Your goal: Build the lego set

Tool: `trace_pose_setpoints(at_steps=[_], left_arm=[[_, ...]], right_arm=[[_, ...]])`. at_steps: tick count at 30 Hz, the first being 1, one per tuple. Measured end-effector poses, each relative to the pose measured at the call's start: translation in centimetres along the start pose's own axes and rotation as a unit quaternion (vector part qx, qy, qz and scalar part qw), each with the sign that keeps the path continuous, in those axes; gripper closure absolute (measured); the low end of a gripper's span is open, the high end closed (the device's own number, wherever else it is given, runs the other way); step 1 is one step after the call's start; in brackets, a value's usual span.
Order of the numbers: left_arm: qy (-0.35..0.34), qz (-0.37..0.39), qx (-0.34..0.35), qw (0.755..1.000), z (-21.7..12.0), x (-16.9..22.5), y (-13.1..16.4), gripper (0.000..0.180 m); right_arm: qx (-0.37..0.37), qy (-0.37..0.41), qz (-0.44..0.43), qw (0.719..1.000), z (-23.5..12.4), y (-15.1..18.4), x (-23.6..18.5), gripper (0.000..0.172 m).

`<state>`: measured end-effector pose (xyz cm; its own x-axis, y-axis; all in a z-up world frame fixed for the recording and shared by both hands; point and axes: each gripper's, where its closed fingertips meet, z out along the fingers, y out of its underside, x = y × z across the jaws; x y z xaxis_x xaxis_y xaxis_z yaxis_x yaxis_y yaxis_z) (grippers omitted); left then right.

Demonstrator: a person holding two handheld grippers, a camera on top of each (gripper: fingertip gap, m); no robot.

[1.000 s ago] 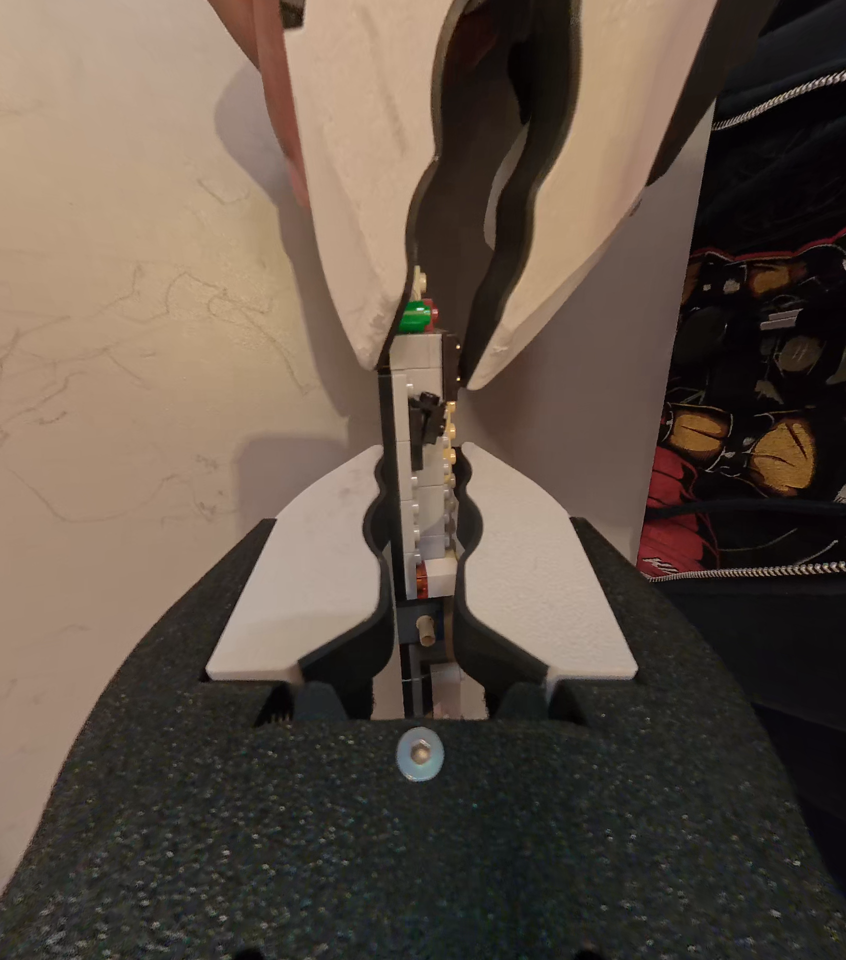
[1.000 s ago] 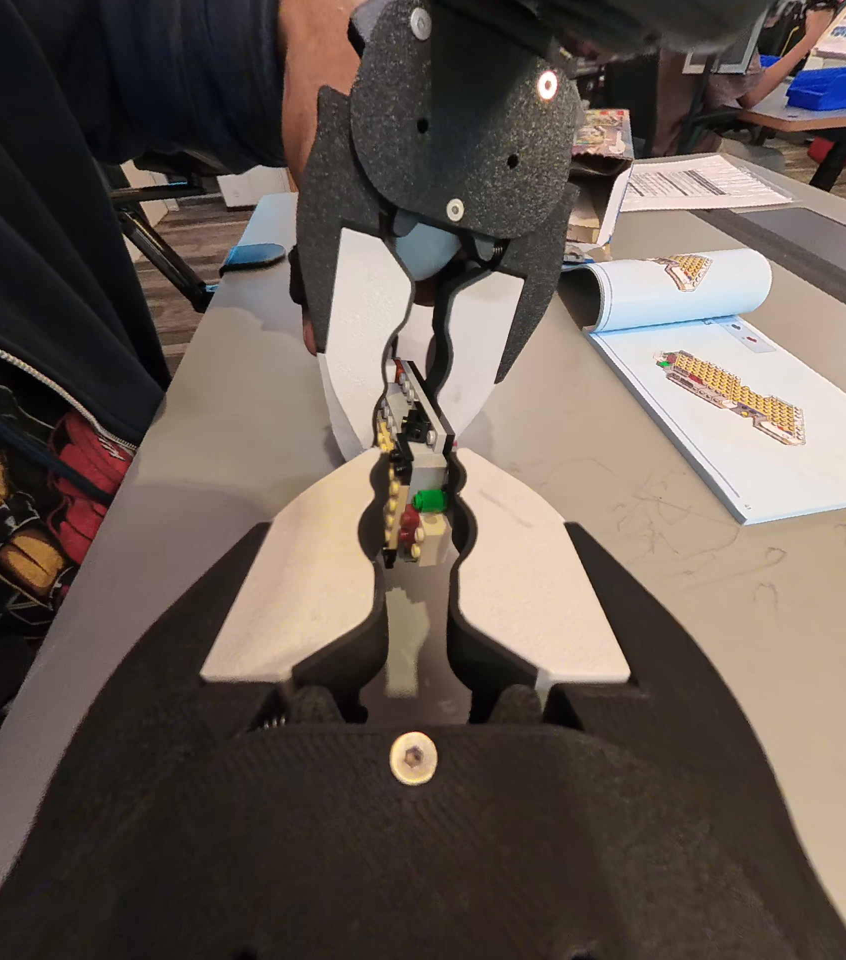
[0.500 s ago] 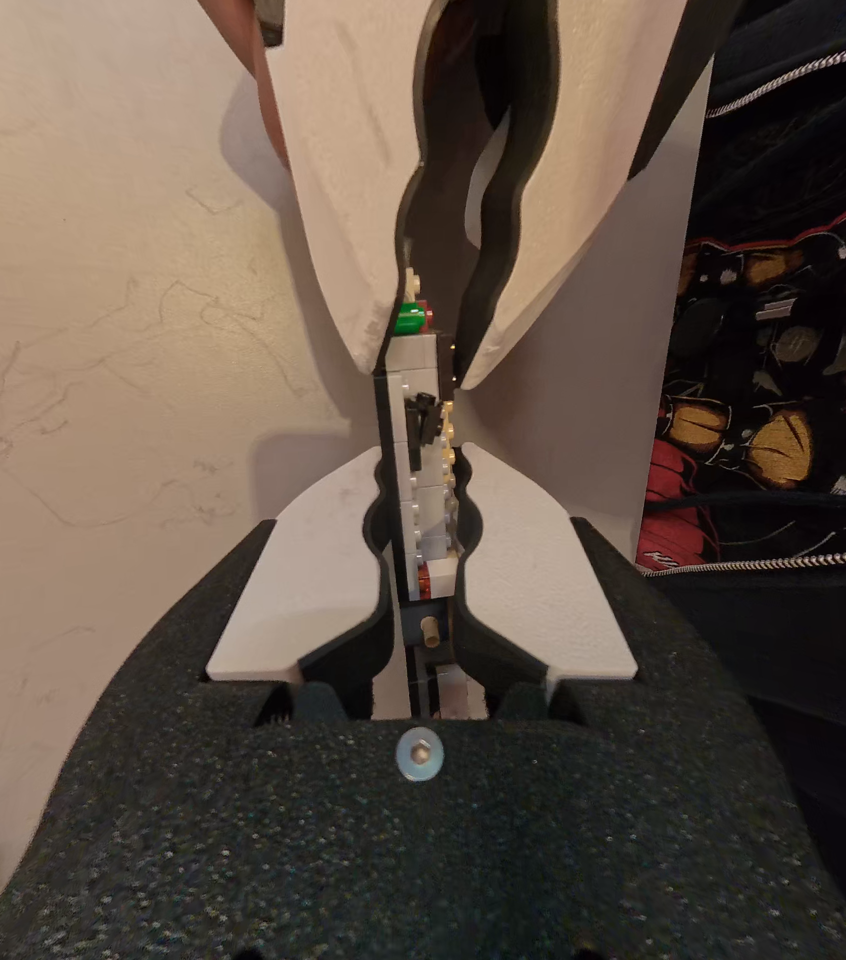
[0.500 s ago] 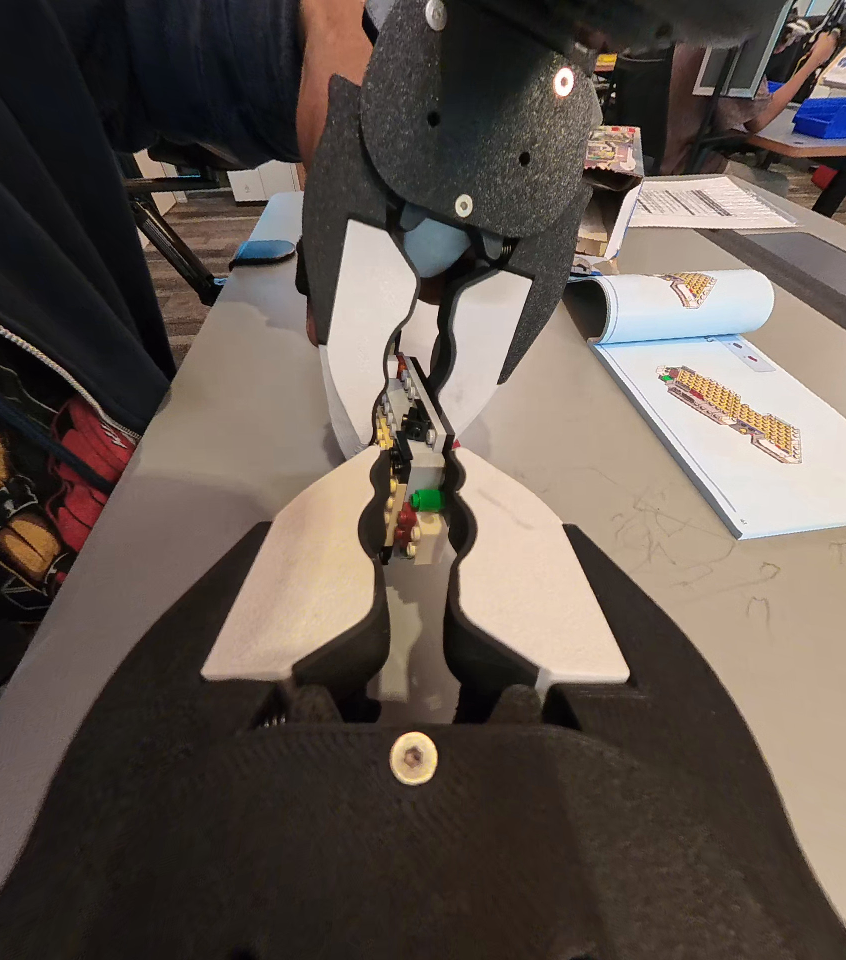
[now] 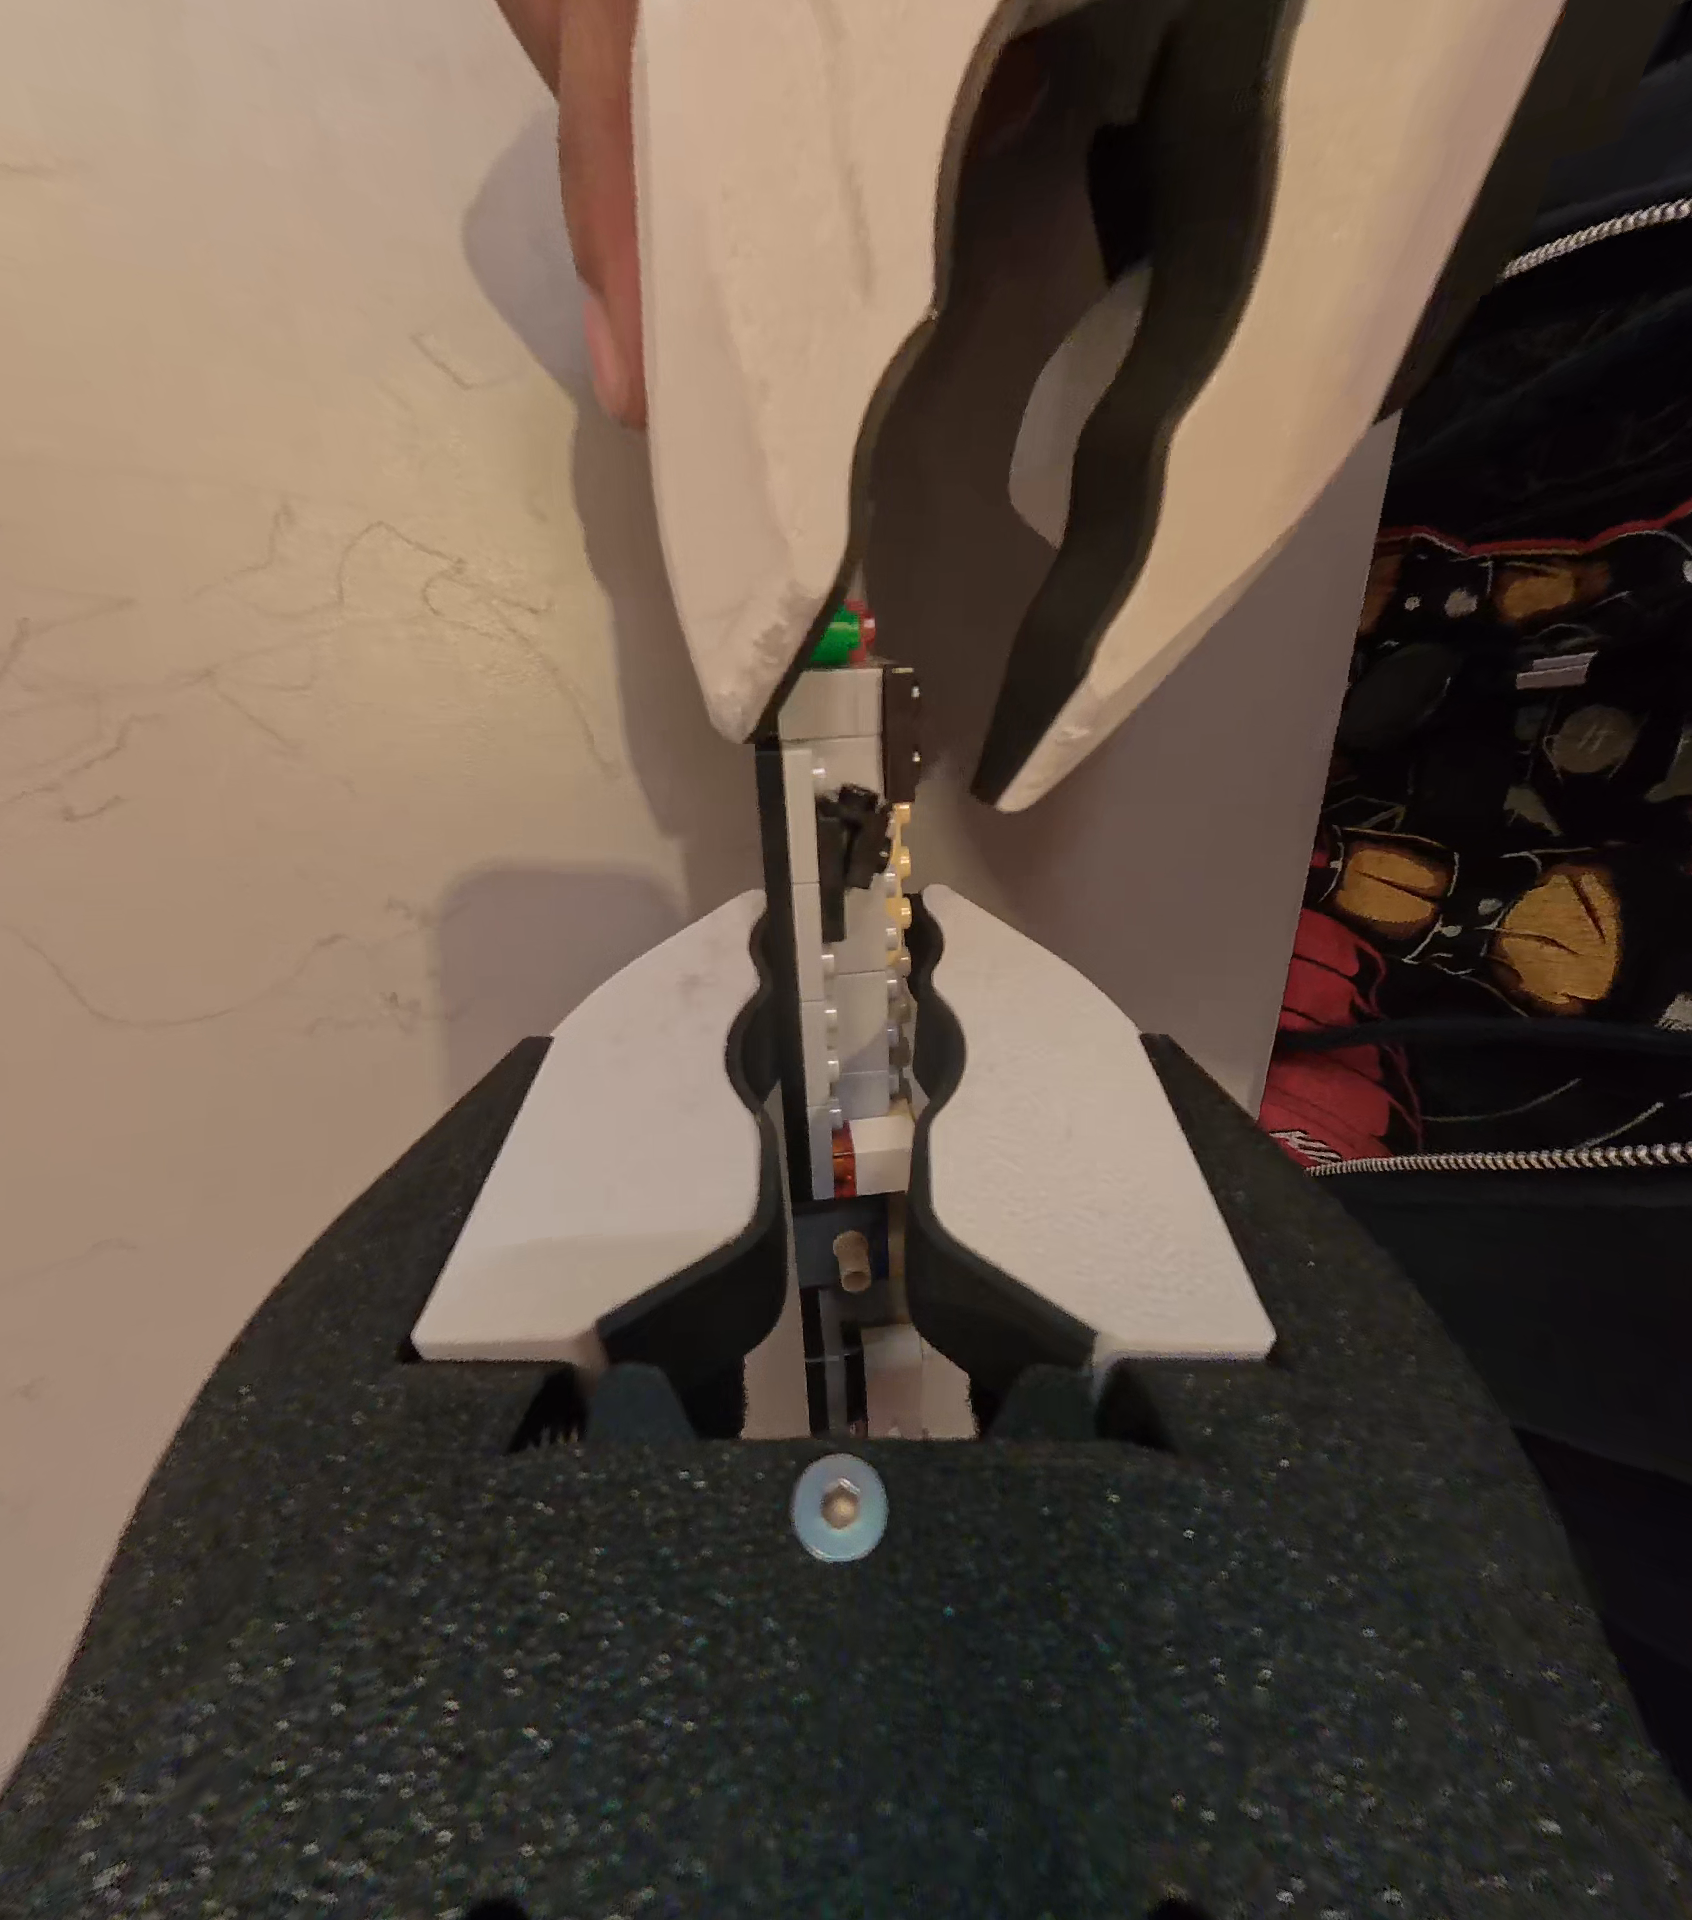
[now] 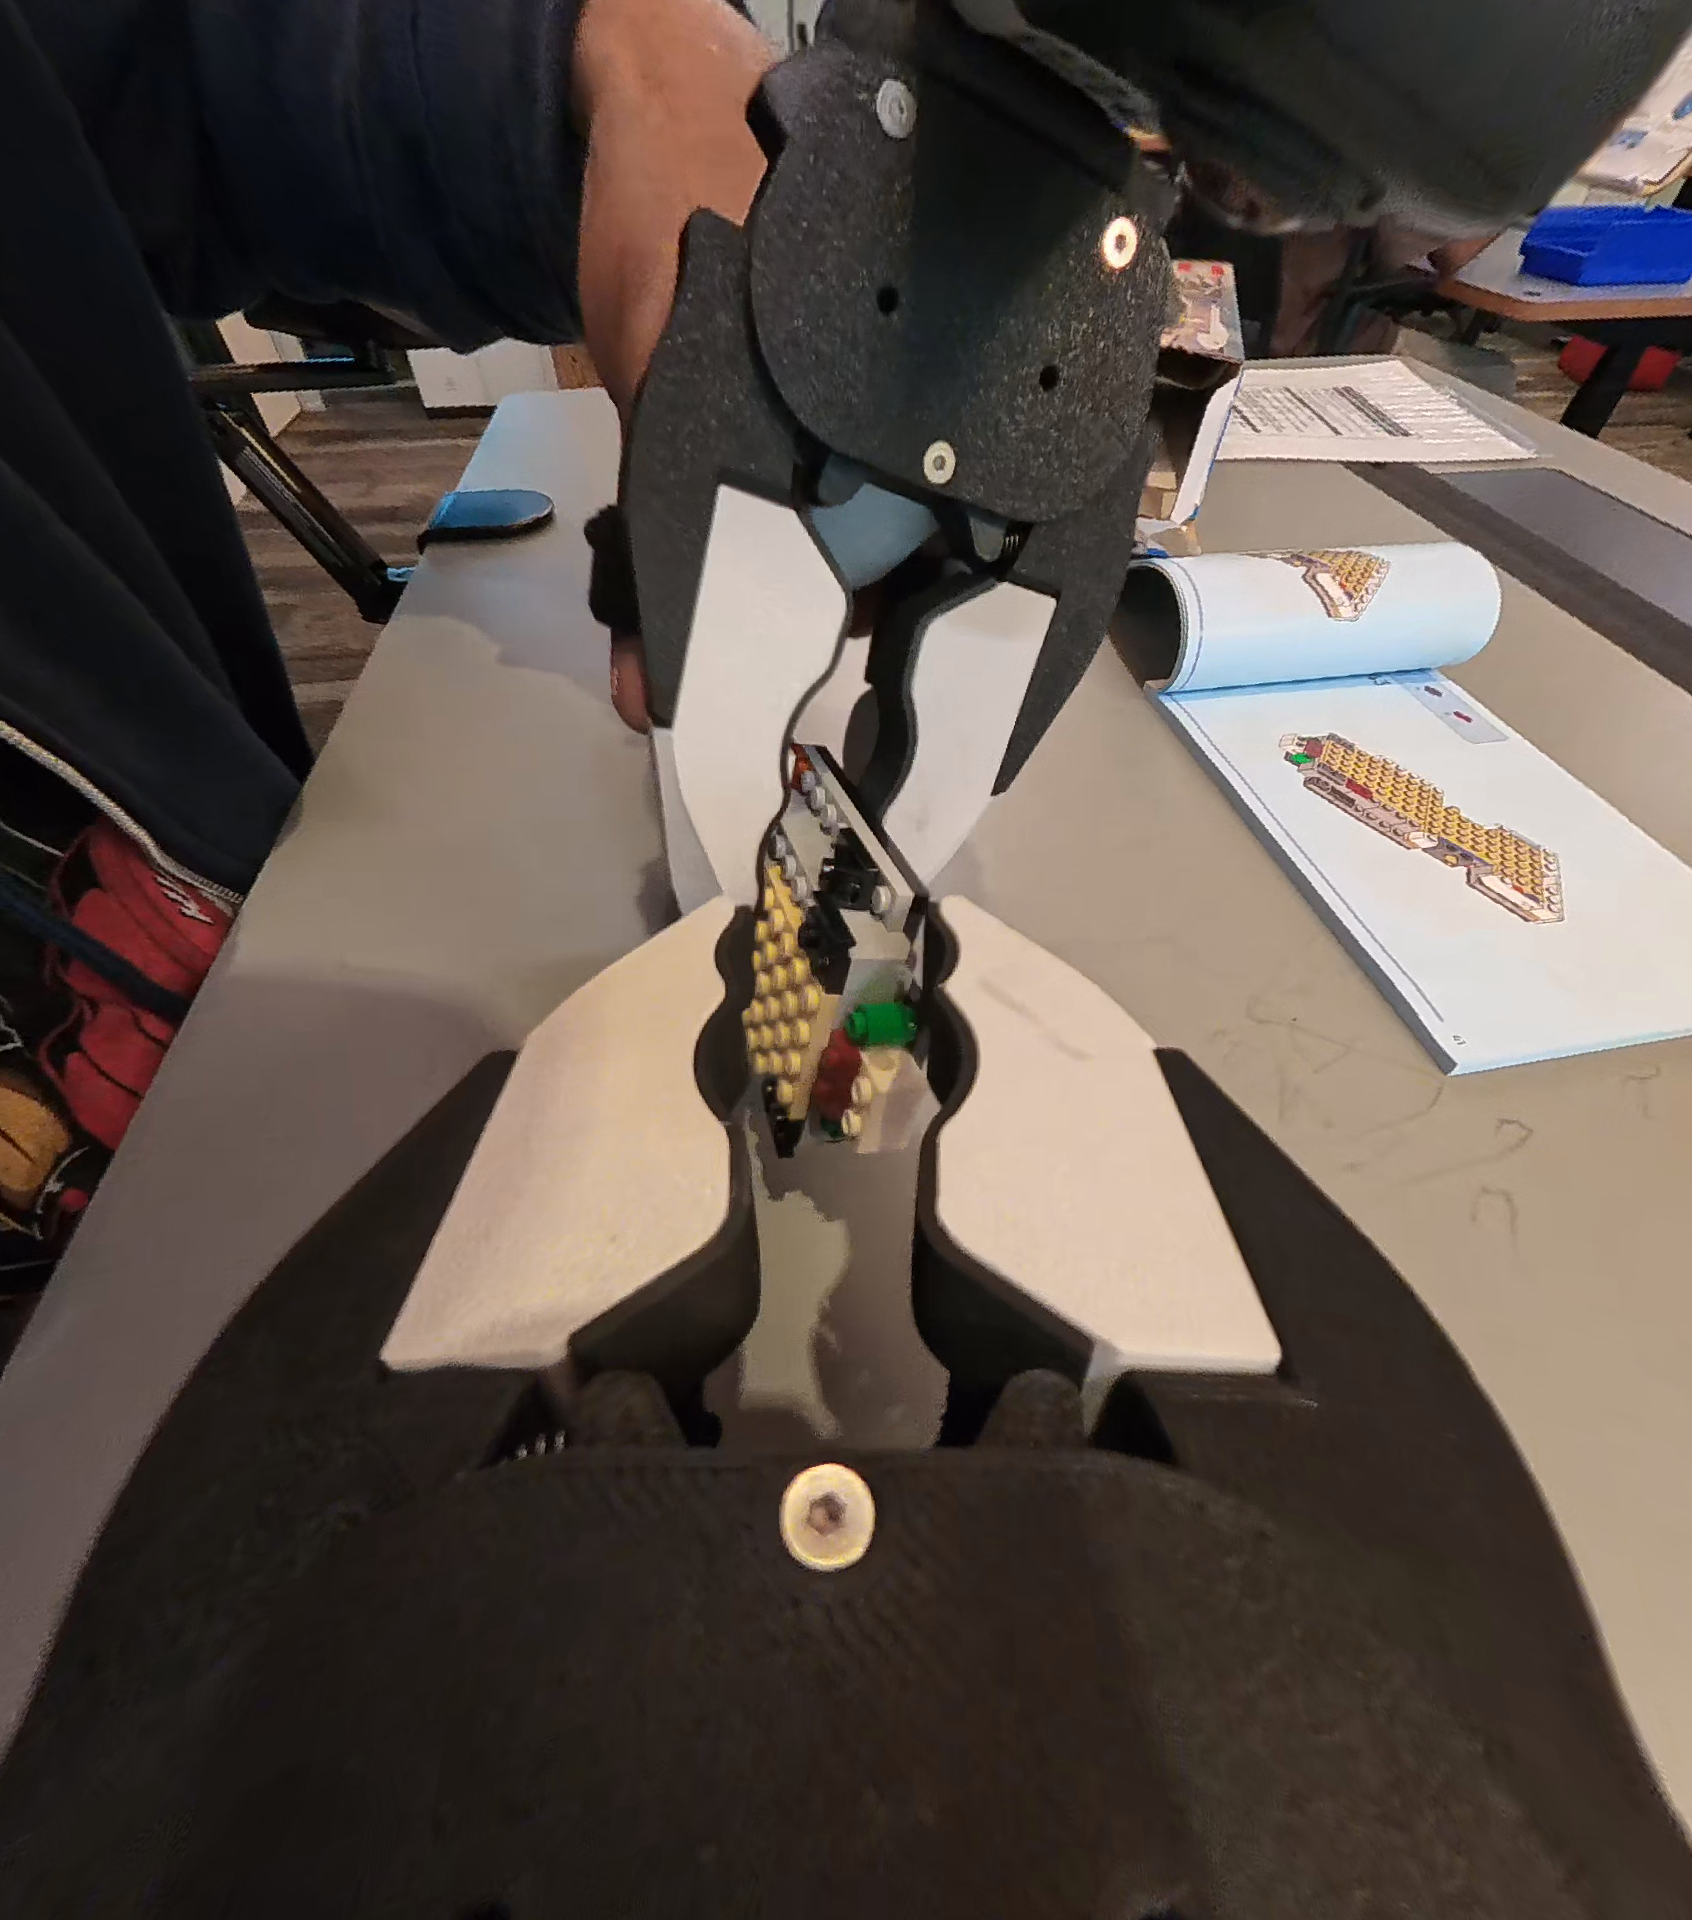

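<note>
A long brick model [image 5: 842, 987], grey and black with tan studs and a green and a dark red piece at its far end, stands upright between my two grippers above the table. My left gripper [image 5: 842, 894] is shut on its near end, both pads pressed to its sides. My right gripper [image 5: 868, 764] comes from above with its jaws spread: one finger [image 5: 748, 582] lies against the model's black plate, the other [image 5: 1060, 727] stands clear of it. In the right wrist view the model's green end [image 6: 883, 1023] sits loosely between my right gripper's fingers [image 6: 831, 909], and the left gripper [image 6: 821, 831] clamps the far end.
An open light-blue instruction booklet [image 6: 1444, 810] lies on the grey table [image 6: 1237, 1247] to the right. A cardboard box [image 6: 1195, 343] and a printed sheet [image 6: 1372, 410] lie farther back. A person's dark jacket [image 5: 1548, 831] is close beside the table edge. My right fingertips sit around 5 cm from my left ones.
My right gripper's jaws have spread and one pad has drawn away from the model. The left gripper keeps its hold; the model stays in place.
</note>
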<state>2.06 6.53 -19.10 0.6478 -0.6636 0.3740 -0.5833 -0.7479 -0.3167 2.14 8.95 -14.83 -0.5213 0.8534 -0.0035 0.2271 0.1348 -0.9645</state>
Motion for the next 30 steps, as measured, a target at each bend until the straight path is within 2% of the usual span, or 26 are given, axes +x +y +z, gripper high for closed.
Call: trace_pose_setpoints(at_steps=[5, 16, 30], left_arm=[[-0.019, -0.004, -0.015, 1.0, 0.3, -0.3, 0.2, 0.159], [-0.037, 0.005, -0.05, 0.998, 0.6, -0.1, 0.2, 0.159], [-0.028, -0.004, -0.044, 0.999, 0.7, -0.1, 0.6, 0.159]], right_arm=[[0.009, 0.026, 0.019, 0.999, 0.1, -0.5, 0.5, 0.137], [-0.04, 0.1, -0.008, 0.994, 1.0, 0.2, 1.0, 0.141], [-0.043, 0.098, -0.006, 0.994, 0.6, 0.2, 1.1, 0.144]])
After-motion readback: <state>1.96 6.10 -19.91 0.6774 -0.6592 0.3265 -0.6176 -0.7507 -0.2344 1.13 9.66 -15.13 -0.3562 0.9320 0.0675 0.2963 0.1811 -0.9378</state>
